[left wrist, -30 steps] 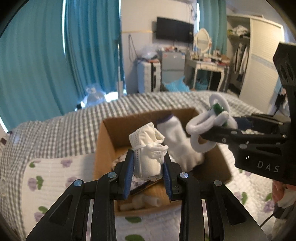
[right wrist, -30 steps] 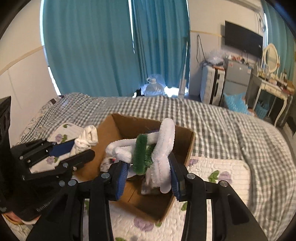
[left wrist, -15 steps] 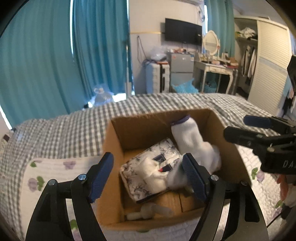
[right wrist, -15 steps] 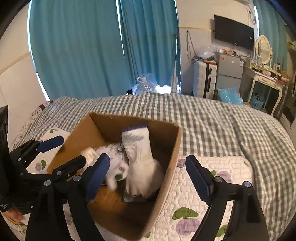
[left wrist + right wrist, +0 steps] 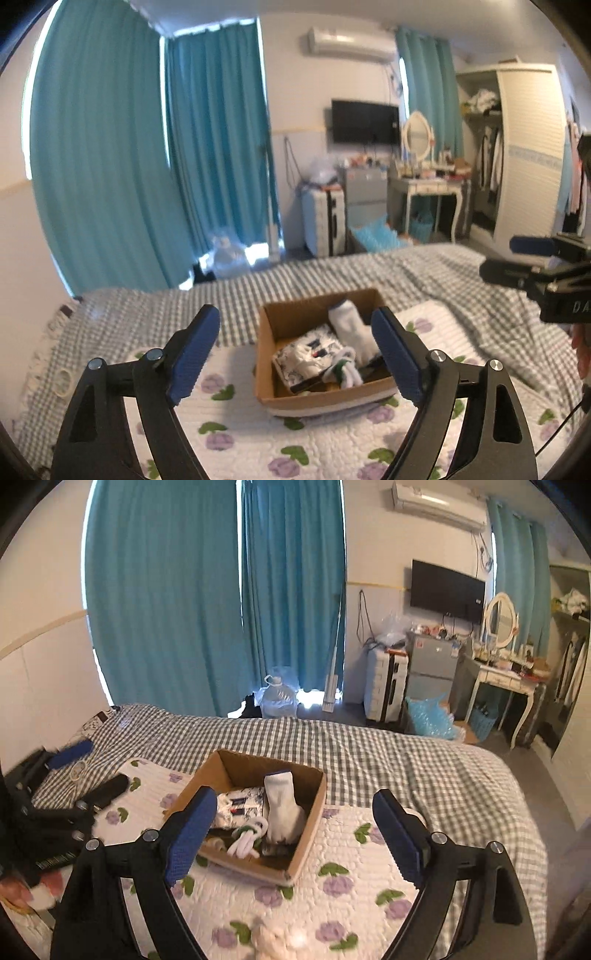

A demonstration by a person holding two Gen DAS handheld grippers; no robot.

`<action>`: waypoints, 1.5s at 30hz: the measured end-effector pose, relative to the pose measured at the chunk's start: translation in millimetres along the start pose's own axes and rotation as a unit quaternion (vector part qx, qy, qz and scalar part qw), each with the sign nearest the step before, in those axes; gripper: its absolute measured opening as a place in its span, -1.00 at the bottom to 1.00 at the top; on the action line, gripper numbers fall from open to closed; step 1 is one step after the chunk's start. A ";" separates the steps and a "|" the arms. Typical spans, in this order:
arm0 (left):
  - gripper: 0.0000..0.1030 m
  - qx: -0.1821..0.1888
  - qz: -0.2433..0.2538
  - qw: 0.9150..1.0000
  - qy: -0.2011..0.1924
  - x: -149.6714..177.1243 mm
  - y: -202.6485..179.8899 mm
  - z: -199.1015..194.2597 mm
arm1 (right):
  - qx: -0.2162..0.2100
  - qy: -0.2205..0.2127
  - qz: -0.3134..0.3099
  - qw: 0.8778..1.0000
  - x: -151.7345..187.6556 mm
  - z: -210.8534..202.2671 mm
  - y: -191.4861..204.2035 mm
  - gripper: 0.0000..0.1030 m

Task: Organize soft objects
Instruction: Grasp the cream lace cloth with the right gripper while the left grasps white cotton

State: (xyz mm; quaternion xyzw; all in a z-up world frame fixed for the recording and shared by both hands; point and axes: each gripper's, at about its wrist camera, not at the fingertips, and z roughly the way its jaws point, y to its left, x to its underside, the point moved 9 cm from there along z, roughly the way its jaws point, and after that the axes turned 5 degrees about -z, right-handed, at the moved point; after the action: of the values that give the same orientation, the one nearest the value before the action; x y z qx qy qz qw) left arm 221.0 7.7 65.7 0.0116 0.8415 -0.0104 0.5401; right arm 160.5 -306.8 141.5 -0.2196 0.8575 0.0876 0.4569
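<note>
Several soft things already lie in the cardboard box (image 5: 295, 864): an upright white sock (image 5: 282, 805), a floral cloth bundle (image 5: 240, 805), and a white looped piece with a bit of green (image 5: 248, 837) near the box's front wall. The box sits on a white quilt with purple flowers (image 5: 351, 893), spread over the grey checked bed (image 5: 406, 760). Both pairs of tongs are away from the box and hold nothing: the left tongs (image 5: 295, 350) have just been opening and now stand wide apart, with the box only seen through the gap, and the right tongs (image 5: 295, 832) have likewise just been opening and are empty, jaws far apart. In the left wrist view the right tongs also show at the right edge, clear of the box. So the drop into the box looks done for the items in view there. One pale, knotted soft lump (image 5: 275, 939) remains on the quilt at the bottom of the right wrist view, blurred and outside the box; that seems the likely next thing to collect. A small ring-shaped thing (image 5: 61, 380) also lies on the bed to the left, too small to identify.
</note>
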 end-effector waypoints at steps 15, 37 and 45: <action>0.66 0.025 -0.017 0.995 0.098 144.3 -16.4 2.6 | -0.031 0.131 0.017 0.991 193.5 35.7 42.1 0.71; 0.66 0.019 -0.024 0.979 0.204 258.4 -29.1 60.9 | -0.075 0.194 0.059 0.976 264.9 98.1 58.1 -0.57; 0.66 0.041 -0.023 0.980 0.192 233.1 -59.8 47.2 | -0.051 0.139 0.063 0.987 224.1 58.3 22.9 -0.57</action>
State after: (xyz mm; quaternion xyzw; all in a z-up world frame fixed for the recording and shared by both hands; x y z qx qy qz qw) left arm 165.0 -51.6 -165.6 0.0163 0.9285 -0.0545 0.3669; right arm 84.6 -332.4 -77.0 -0.1981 0.9191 0.1283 0.3155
